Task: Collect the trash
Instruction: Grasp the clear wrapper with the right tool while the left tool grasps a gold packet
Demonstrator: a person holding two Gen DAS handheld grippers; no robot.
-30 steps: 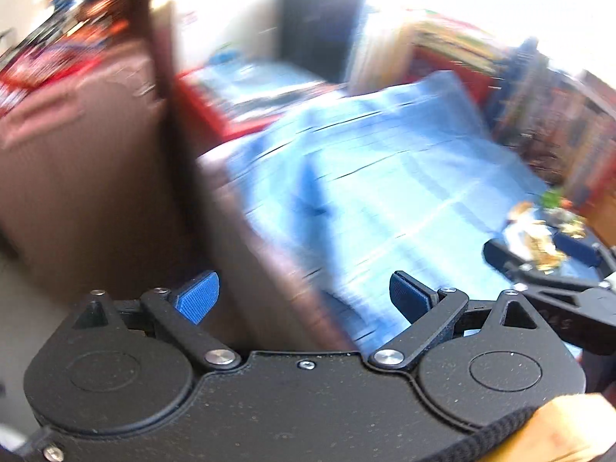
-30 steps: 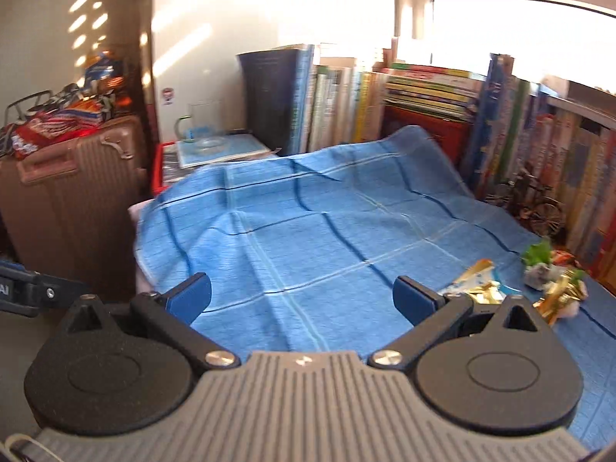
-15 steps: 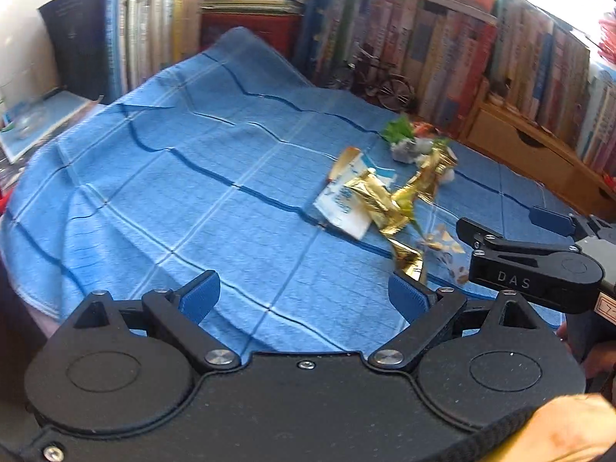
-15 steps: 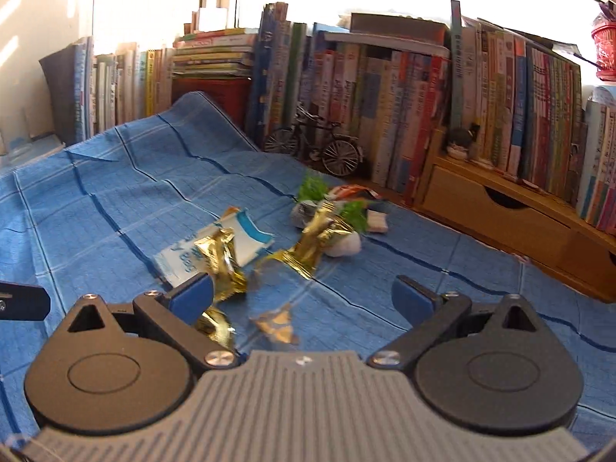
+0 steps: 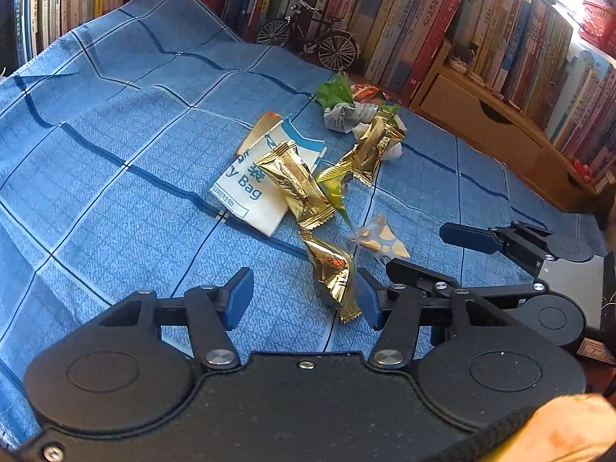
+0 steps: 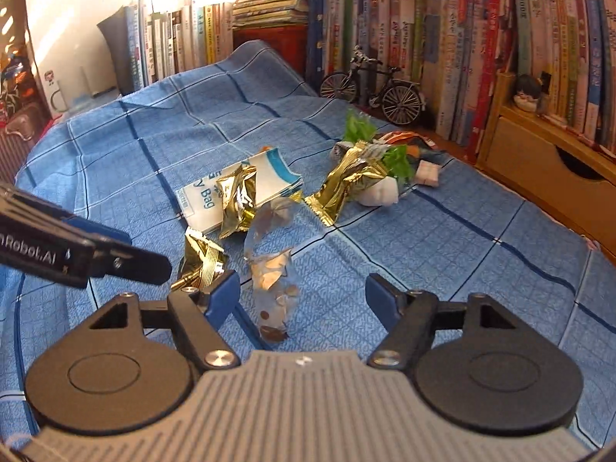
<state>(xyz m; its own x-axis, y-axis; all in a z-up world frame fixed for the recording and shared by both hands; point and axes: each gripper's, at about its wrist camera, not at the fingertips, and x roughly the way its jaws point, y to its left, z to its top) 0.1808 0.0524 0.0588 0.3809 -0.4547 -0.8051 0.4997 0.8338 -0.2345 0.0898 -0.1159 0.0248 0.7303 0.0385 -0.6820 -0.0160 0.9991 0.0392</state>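
- On a blue checked cloth (image 5: 127, 177) spread before a wall of books (image 6: 454, 50), a scatter of trash lies near the middle, in front of a small model bicycle (image 6: 371, 86).
- A white paper bag (image 5: 265, 177) with blue print lies flat; a gold wrapper (image 5: 294, 184) rests across it.
- A second, twisted gold wrapper (image 5: 333, 269) lies nearer the left wrist camera, its lower end reaching between the left gripper's (image 5: 304, 300) blue pads.
- The left gripper's jaws are closing; the right pad stands just beside the twisted wrapper's end, the left pad well clear of it. No pressing contact shows.
- A clear wrapper (image 6: 273, 273) with brown and gold spots lies on the cloth between the right gripper's (image 6: 302, 296) pads, nearer the left one.
- The right gripper's jaws are closing too; both pads stand apart from the clear wrapper.
- Farther back sits a clump: a third gold wrapper (image 6: 346, 184), green scraps (image 6: 360, 127), crumpled white paper (image 6: 379, 194) and an orange-and-dark packet (image 6: 404, 140), touching one another.
- A wooden drawer unit (image 6: 546, 169) stands at the cloth's far right edge under the books.
- Each gripper shows in the other's view, side by side over the near trash.
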